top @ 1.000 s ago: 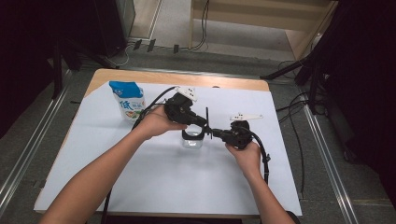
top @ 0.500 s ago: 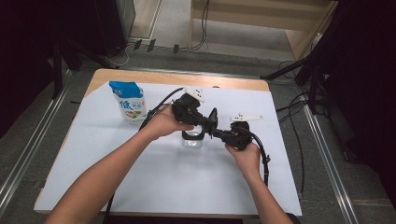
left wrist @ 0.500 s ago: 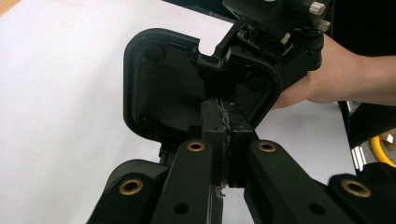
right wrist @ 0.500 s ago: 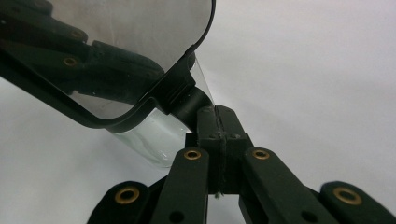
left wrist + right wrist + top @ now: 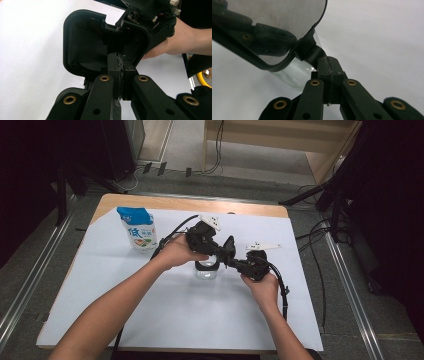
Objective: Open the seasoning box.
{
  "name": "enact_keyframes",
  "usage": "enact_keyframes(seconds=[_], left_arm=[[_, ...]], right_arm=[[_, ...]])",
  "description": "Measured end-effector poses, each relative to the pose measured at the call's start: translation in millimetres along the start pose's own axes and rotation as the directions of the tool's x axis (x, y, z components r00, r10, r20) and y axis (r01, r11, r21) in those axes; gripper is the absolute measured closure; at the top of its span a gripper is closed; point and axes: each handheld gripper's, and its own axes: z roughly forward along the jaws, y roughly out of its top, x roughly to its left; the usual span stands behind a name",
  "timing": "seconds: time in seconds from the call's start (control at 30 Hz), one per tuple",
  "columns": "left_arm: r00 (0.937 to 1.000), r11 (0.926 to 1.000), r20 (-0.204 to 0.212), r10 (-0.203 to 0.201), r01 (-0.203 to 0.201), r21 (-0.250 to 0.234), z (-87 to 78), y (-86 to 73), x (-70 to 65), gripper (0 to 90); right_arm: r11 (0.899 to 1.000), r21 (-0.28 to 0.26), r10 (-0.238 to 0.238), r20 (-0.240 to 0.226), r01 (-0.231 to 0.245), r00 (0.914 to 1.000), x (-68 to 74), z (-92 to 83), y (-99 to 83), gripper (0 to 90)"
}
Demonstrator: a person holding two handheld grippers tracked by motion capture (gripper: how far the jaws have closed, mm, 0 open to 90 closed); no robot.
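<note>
A small clear container [image 5: 206,271] with a black rim stands mid-table on the white sheet. Its black lid [image 5: 229,246] is swung up on edge at the container's right side. In the left gripper view I face the lid's hollow underside [image 5: 87,42], and my left gripper [image 5: 121,60] is shut on the lid's edge. My left gripper [image 5: 224,251] reaches over the container from the left. My right gripper [image 5: 234,261] comes in from the right. Its jaws [image 5: 328,62] are shut on a black lug at the rim of the clear container [image 5: 294,75].
A blue and white pouch [image 5: 138,230] stands upright at the back left of the white sheet [image 5: 175,320]. Cables trail from both grippers. The wooden table edge runs along the back, with dark stands and floor cables beyond it and to the right.
My left gripper has shifted a little to the right, toward the right gripper, and the lid has come up with it. The right hand has kept still.
</note>
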Motion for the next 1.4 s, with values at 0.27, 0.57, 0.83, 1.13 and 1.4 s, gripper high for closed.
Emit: enact_keyframes(seconds=[0.27, 0.57, 0.83, 1.13, 1.4], left_arm=[[0.9989, 0.9988, -0.003, -0.047, 0.047, -0.009, -12.8, -8.9, 2.1, 80.7], [0.9966, 0.9932, 0.018, -0.081, 0.082, -0.082, -32.9, -19.2, 1.7, 56.8], [0.9950, 0.9904, -0.010, -0.100, 0.098, -0.097, -45.4, -34.1, -2.0, 44.4], [0.9931, 0.9892, -0.031, -0.113, 0.110, -0.097, -61.8, -60.3, -4.8, 50.7], [0.9901, 0.9894, -0.098, -0.101, 0.089, -0.114, -70.4, -80.7, -14.0, 55.4]], right_arm=[[1.000, 0.001, -0.014, -0.001, 0.014, 0.9999, 1.9, -3.6, 0.2, 90.0], [1.000, 0.001, -0.014, -0.014, 0.014, 0.9998, 9.2, -13.7, -7.2, 82.6], [0.999, 0.012, -0.031, -0.025, 0.031, 0.9992, 21.1, -19.9, -17.6, 71.4], [0.996, 0.021, -0.089, -0.032, 0.090, 0.9955, 43.7, -17.7, -27.4, 65.7], [0.996, 0.024, -0.080, -0.061, 0.081, 0.9950, 53.4, -9.4, -28.1, 60.8]])
